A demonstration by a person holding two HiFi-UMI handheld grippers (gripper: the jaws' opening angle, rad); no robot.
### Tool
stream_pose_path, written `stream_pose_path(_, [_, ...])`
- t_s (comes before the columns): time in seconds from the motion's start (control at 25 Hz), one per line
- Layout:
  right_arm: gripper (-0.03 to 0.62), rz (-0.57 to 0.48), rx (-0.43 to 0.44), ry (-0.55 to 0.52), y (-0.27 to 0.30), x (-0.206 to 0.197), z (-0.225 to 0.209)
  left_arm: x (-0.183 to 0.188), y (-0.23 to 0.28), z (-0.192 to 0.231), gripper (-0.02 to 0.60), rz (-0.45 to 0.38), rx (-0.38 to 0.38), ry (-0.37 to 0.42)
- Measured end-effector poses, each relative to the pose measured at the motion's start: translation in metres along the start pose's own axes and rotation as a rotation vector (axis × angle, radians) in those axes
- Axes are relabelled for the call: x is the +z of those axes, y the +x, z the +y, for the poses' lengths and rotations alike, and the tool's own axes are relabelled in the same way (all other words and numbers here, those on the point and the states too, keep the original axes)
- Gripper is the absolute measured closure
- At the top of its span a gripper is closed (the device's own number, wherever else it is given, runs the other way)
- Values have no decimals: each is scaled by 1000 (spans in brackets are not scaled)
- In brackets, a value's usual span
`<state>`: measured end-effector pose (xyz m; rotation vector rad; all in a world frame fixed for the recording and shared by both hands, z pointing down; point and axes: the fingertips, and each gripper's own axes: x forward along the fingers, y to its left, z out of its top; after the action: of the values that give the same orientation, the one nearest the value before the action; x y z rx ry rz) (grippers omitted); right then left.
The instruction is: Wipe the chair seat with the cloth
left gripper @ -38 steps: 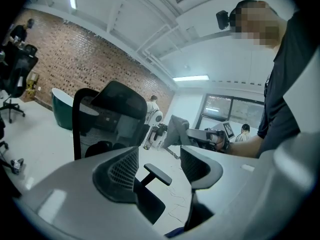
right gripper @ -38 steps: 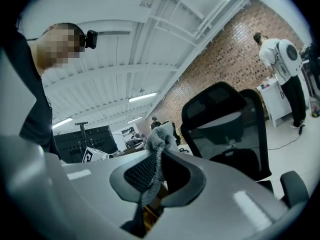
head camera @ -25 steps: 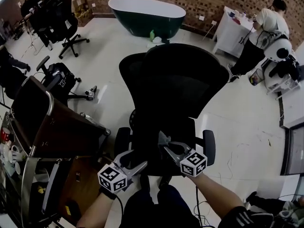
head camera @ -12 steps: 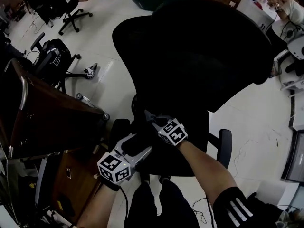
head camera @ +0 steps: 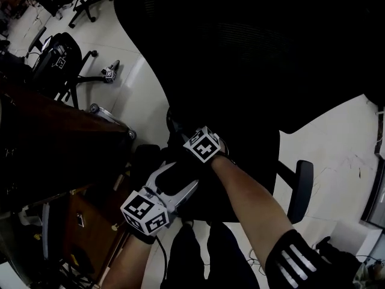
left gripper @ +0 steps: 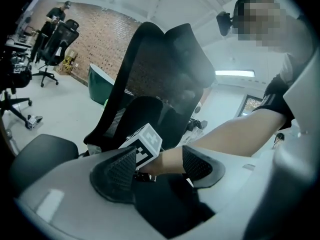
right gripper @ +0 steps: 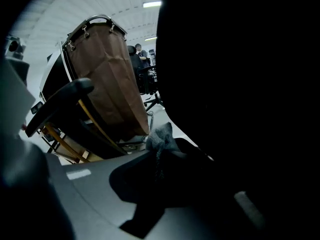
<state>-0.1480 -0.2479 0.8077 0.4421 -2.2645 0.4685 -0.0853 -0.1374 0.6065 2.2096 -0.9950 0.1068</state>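
A black mesh office chair [head camera: 258, 53] fills the head view, its seat [head camera: 252, 182] dark under the backrest. My right gripper [head camera: 177, 131] reaches over the seat's left part, marker cube up. In the right gripper view it [right gripper: 160, 154] is shut on a grey cloth [right gripper: 160, 134], bunched at the jaw tips low beside the dark chair. My left gripper [head camera: 180, 178] hovers just behind it near the seat's front edge. In the left gripper view it [left gripper: 157, 169] stands open with nothing held. The right gripper's cube [left gripper: 145, 144] and forearm show between its pads [left gripper: 117, 174].
A brown-panelled metal cart [head camera: 54, 137] stands close on the left, also in the right gripper view [right gripper: 107, 79]. The chair's armrests [head camera: 301, 188] flank the seat. Another office chair [head camera: 57, 56] and a small marked tool [head camera: 109, 73] are on the pale floor. A green bathtub [left gripper: 100, 81] stands far behind.
The head camera has dropped closer to the chair. My right gripper has moved forward and left over the seat with the cloth. The left gripper has hardly shifted.
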Motion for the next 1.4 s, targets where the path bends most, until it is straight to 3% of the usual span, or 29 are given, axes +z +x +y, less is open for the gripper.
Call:
stream_pose_path(0.4, [557, 96, -18, -11, 3, -55, -18, -19, 11, 2, 267, 36, -1, -11])
stream_pose_path(0.8, [557, 357, -182, 9, -114, -193, -110, -21, 38, -30, 267, 54, -64, -5])
stream_pose_path(1.0, [559, 462, -271, 55, -170, -233, -146, -24, 43, -45, 267, 67, -93, 2])
stream_pose_path(1.16, [557, 475, -297, 46, -176, -229, -149, -24, 37, -48, 267, 63, -92, 9])
stream_pose_path(1.28, [557, 347, -268, 52, -160, -186, -126, -22, 25, -45, 267, 57, -80, 16])
stream_pose_path(1.4, [557, 220, -177, 66, -122, -129, -82, -23, 8, -37, 267, 51, -50, 17])
